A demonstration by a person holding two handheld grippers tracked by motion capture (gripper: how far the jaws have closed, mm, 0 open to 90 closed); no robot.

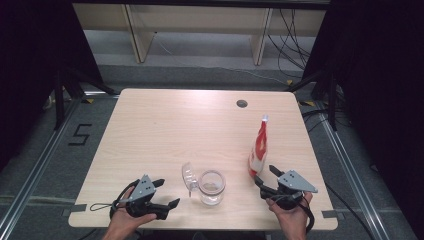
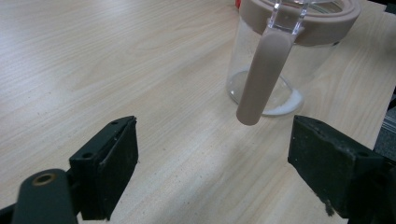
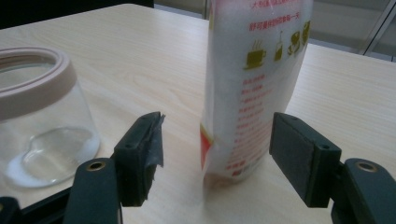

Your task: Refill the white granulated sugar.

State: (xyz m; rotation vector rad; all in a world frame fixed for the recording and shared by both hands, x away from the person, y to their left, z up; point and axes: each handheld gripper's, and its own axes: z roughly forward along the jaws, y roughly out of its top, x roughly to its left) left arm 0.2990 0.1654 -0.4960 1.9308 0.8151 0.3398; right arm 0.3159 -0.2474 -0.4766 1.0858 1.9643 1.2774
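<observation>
At the near edge of the table (image 1: 150, 130) we hold both tools low. Our left gripper (image 1: 162, 192) sits near left with its jaws wide and nothing between them; through its own camera the glass jar (image 2: 275, 60) stands just beyond, its tan-rimmed lid flipped up and the clasp strap hanging down the front. Our right gripper (image 1: 265, 176) is near right, jaws spread wide on either side of the foot of the red-and-white pouch (image 3: 254, 84), and neither pad touches the pouch.

The jar (image 1: 212, 187) sits between our two hands, open, with a little white powder on its bottom. The pouch (image 1: 258, 150) stands upright just right of it, thin and tall.

Our worry is that pouch: it looks top-heavy, so a nudge from one pad before the other could tip it toward the jar or off to the right. A grip this low may also let the top flop over.

The table is pale wood grain, with a cable hole (image 1: 242, 103) toward the far side. Beyond it lie grey floor, shelf legs, trailing cables and dark curtains.
</observation>
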